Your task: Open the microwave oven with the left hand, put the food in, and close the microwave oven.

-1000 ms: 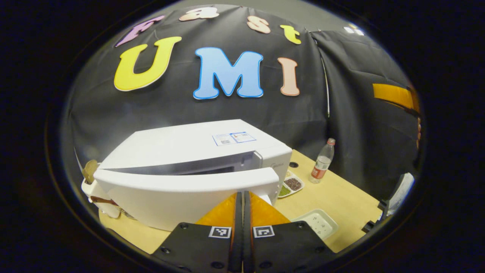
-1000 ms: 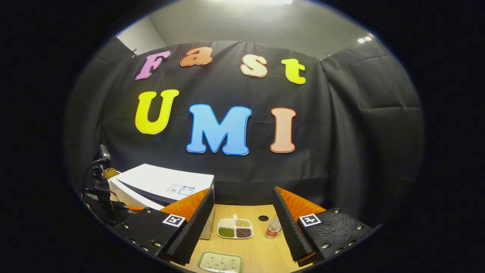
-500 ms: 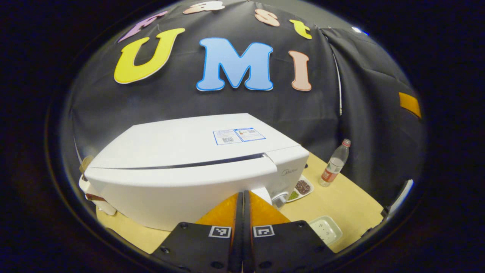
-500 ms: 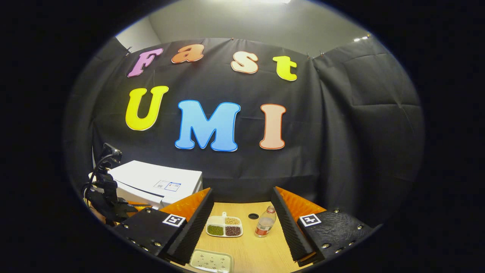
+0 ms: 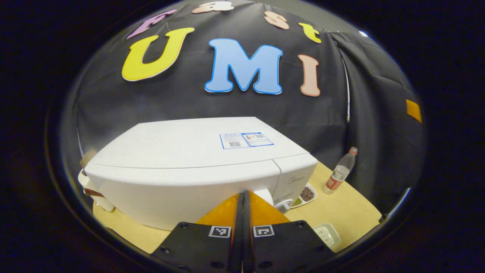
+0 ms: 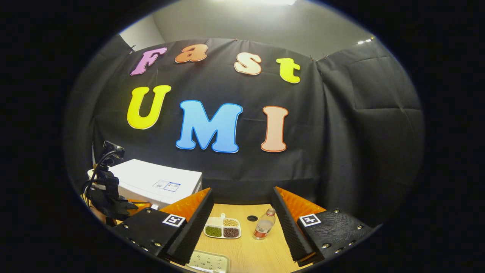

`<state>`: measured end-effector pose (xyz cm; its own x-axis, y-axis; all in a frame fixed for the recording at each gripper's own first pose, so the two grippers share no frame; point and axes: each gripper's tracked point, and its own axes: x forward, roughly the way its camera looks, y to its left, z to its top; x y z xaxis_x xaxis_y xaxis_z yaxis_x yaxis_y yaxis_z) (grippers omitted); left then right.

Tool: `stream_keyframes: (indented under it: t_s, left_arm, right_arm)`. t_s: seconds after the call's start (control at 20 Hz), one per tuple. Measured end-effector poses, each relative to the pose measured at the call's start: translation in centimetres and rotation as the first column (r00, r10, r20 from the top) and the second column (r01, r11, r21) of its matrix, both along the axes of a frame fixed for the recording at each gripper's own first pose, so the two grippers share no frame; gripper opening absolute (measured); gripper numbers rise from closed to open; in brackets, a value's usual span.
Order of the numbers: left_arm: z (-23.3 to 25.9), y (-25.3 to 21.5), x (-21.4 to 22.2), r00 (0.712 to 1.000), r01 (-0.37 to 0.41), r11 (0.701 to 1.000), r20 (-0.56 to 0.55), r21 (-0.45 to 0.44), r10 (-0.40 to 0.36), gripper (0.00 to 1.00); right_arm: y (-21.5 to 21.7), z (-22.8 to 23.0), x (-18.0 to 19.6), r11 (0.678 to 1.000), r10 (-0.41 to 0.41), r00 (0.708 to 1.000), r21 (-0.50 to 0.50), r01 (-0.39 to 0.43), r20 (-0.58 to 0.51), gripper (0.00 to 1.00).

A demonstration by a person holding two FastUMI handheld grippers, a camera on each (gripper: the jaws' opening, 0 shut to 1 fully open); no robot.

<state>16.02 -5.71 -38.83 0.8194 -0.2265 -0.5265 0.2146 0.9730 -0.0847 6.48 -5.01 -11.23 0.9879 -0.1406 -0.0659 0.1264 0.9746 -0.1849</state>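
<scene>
Sitting on 1 table (image 6: 246, 252): 1 microwave (image 5: 182, 163) door closed, 1 bottle (image 6: 264, 228) — left tool (image 5: 242, 201) clenched, right tool (image 6: 242, 220) released.

The left gripper (image 5: 243, 197) is seen at the bottom of the left gripper view, its two fingers pressed together with no gap between them, their tips set against the front of the microwave oven (image 5: 197, 167). The oven door is seen flush with the white body (only a thin seam is visible along the top edge). A printed label (image 5: 246, 140) is fixed on the oven top. The oven is placed on a wooden table (image 5: 348, 206). A divided dish of beans (image 5: 305, 194) is partly hidden behind the oven's right corner. A plastic bottle (image 5: 340, 171) stands upright farther right. A white tray (image 5: 328, 234) lies near the table's front edge.
</scene>
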Motion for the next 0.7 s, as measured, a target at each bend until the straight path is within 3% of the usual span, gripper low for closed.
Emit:
stream_keyframes:
  t_s: [0.3, 0.55, 0.7]
  left_arm:
    - [11.2, 4.2, -0.1, 0.974, -0.084, 0.996, 0.214, 0.035, 0.075, 0.07]
    - [26.1, 11.4, -4.0, 0.875, -0.25, 0.968, 0.423, -0.025, 0.237, 0.06]
    - [32.4, 14.7, -6.7, 0.853, -0.303, 0.953, 0.445, -0.001, 0.272, 0.94]
  right_arm:
    - [2.3, 0.8, -0.5, 0.998, 0.042, 0.999, 0.047, -0.042, 0.002, 0.94]
    - [5.6, 4.6, -0.5, 0.989, 0.082, 0.996, 0.123, -0.083, 0.017, 0.94]
    - [7.8, 7.6, -0.6, 0.985, 0.106, 0.994, 0.135, -0.108, 0.023, 0.93]
